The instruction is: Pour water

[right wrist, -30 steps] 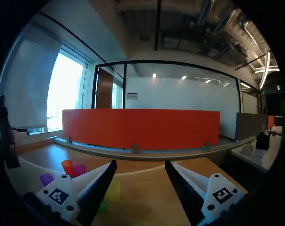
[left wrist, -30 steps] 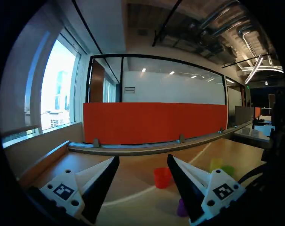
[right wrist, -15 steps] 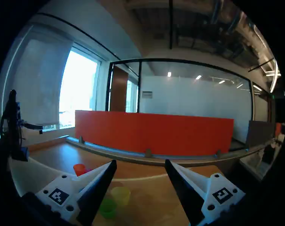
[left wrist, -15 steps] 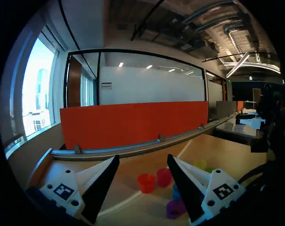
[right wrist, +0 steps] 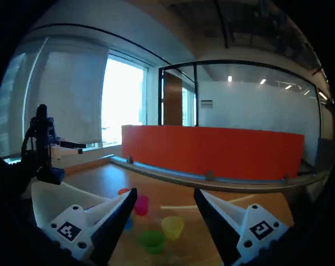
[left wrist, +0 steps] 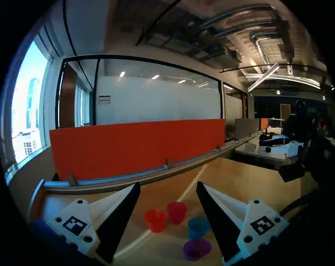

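Left gripper level (jaws apart)

We log the left gripper and right gripper: white wedge fingers, black inner faces, square black-and-white tags, dark screws.

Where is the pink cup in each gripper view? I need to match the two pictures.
Left gripper view: the pink cup is low at centre, just right of the orange cup.
Right gripper view: the pink cup is low and left of centre, up and left of the yellow cup.
Shared landmark: the orange partition along the desk's far edge.
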Tool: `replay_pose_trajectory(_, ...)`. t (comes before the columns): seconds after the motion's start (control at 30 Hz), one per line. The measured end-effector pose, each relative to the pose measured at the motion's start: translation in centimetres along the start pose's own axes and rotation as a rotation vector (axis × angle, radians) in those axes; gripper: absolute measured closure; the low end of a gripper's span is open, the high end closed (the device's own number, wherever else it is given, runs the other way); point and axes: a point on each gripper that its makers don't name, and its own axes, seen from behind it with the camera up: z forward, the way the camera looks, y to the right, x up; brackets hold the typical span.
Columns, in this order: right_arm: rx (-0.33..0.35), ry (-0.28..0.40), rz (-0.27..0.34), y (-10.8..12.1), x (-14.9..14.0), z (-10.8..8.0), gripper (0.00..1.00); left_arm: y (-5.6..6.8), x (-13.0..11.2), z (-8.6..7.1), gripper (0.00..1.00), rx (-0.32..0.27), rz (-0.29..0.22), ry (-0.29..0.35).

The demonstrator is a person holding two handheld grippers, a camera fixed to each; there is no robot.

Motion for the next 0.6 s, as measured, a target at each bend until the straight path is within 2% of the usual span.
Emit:
replay_pose_trajectory(0.3,0.118,0.008,0.007,-2.2,1.0,0.5,0.01,3.0,1.2,0.8,0.06,-0.174,-0.044,0.025)
replay_pose_trajectory(0.4,0.135,0.001,0.01,-2.6,1.2,0.7,0.01,3.4,1.5,1.0,0.06,-0.212,-0.046,0.024)
replay_pose_trajectory(0.6,0.147,-0.041,-0.007,-2.7,0.5,1.2,0.01,3.7,1.1,1.3,0.06,-0.248,-0.01,-0.006)
